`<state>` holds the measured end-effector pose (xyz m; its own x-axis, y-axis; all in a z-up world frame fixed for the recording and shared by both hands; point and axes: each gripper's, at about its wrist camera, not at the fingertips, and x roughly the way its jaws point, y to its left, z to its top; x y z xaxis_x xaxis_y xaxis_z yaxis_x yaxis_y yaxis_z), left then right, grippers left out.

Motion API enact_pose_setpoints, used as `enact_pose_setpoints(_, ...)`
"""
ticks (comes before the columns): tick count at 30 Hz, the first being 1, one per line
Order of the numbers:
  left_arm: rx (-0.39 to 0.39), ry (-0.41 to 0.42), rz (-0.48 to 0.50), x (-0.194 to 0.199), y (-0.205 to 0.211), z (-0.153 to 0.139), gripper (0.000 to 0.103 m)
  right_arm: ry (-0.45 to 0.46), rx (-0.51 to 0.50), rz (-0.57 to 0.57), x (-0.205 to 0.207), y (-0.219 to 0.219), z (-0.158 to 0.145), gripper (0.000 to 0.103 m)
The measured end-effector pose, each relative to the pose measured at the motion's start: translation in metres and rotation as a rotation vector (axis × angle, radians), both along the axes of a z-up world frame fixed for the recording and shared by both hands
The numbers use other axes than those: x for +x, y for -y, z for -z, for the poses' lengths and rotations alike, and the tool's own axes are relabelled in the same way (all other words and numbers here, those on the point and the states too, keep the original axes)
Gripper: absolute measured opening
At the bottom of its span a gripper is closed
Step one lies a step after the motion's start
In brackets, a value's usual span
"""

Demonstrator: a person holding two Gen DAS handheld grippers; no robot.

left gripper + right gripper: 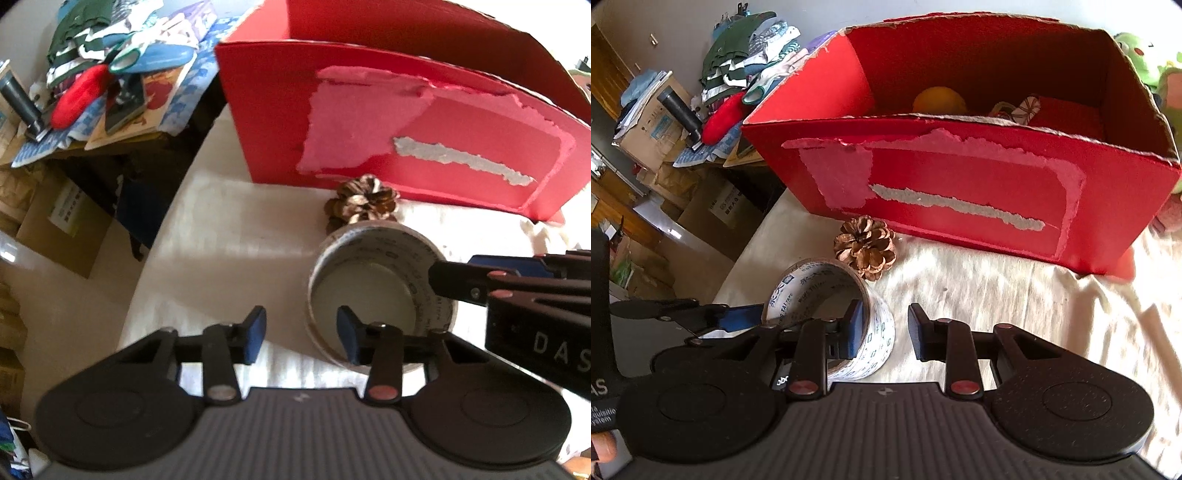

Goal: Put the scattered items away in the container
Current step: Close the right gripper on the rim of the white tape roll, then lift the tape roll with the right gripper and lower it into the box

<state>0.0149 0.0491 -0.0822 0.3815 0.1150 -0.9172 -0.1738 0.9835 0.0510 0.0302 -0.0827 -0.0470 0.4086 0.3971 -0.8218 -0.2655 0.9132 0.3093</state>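
The red box (960,177) stands open-topped at the back of the pale cloth (997,295), with a few things already in it. The tape roll (879,339) is out on the cloth in front, just nearer than the pine cone (866,247). The roll sits tipped, not flat: its hole faces up and toward the left gripper (301,332). It has no real long axis, only that short one through the core. Both tools straddle its wall with one finger inside the hole. The left gripper's jaws are narrow but not touching the wall. The right gripper (882,330) is also narrow, and I cannot tell whether its pads bite. Two opposed pulls could twist the roll free, rolling it off the cloth or into the cone.
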Motion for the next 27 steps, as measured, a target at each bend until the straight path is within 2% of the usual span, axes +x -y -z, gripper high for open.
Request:
enact_pose_setpoints(1,-0.009,0.002,0.007,0.000,0.001,0.000,0.030,-0.002,0.005,0.001,-0.001,0.001,0.000,0.024)
enact_pose_setpoints(3,-0.017,0.003,0.018,0.001,0.005,-0.001,0.026,-0.012,0.021,0.003,-0.001,0.004,-0.001,0.019)
enact_pose_setpoints(6,-0.004,0.009,0.033,0.000,0.011,-0.003,0.023,-0.019,0.032,0.004,-0.003,0.006,-0.001,0.013)
enact_pose_setpoints(8,-0.007,0.015,0.045,0.000,0.014,-0.005,0.022,-0.026,0.039,0.007,-0.004,0.009,-0.002,0.005)
enact_pose_setpoints(18,-0.043,0.025,0.087,-0.007,0.030,-0.016,0.022,-0.036,0.040,0.032,-0.012,0.026,-0.008,0.005)
enact_pose_setpoints(22,-0.043,0.038,0.128,-0.006,0.046,-0.023,0.022,-0.011,0.023,0.047,-0.019,0.038,-0.016,0.005)
enact_pose_setpoints(27,-0.063,0.087,0.186,-0.004,0.063,-0.047,0.021,0.054,0.023,0.071,-0.029,0.059,-0.037,0.006)
